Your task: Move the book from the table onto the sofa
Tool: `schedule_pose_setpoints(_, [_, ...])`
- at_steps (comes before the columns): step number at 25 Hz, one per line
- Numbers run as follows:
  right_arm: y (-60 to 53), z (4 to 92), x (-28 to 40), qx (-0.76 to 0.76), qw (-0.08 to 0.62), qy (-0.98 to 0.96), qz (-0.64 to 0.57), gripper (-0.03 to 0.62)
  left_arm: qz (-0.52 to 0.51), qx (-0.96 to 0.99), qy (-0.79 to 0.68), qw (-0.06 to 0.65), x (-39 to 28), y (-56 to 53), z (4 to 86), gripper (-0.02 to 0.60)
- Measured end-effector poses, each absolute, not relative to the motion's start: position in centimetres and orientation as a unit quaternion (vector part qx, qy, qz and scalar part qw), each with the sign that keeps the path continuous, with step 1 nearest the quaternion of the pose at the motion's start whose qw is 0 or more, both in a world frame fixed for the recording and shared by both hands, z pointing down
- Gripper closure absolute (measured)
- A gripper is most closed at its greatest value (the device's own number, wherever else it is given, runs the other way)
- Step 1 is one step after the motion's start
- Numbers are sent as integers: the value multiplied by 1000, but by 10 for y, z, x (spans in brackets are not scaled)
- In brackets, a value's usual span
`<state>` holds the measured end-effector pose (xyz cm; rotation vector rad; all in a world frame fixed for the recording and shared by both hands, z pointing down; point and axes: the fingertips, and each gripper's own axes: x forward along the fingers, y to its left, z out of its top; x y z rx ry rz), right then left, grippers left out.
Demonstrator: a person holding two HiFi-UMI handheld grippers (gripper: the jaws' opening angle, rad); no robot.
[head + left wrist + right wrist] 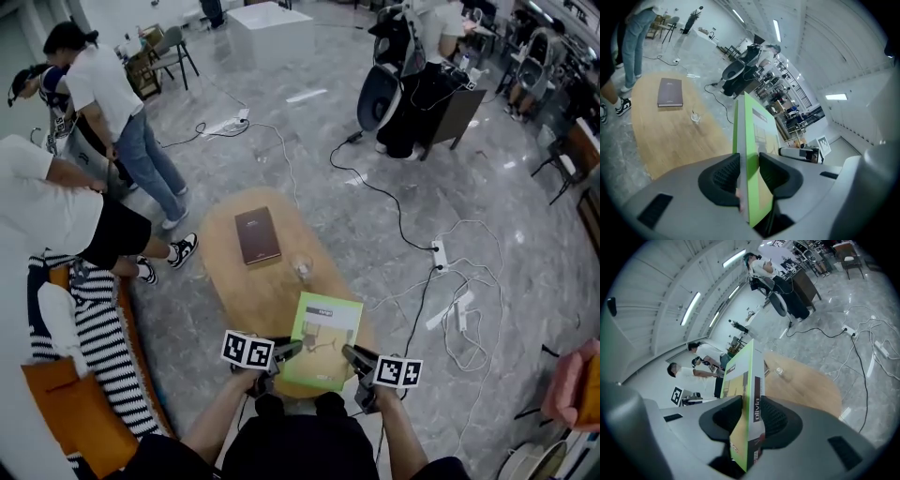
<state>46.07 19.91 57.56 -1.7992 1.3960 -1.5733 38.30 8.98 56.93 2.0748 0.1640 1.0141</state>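
Nearby, green book, brown book, glass, table

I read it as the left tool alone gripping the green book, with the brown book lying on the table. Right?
Not alone: the right tool is also shut on the green book, as the right gripper view shows. The left tool grips it too, and the brown book lies on the table.
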Motion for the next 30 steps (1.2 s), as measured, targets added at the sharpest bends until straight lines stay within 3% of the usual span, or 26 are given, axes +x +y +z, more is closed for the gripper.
schedule_pose_setpoints(14, [203, 553, 443, -619, 158, 547, -541, 456, 353, 824, 10, 444, 345, 107, 555, 445])
schedule_pose_setpoints(30, [130, 558, 368, -460, 17, 703, -542, 461, 213, 809, -202, 509, 236, 98, 565, 445])
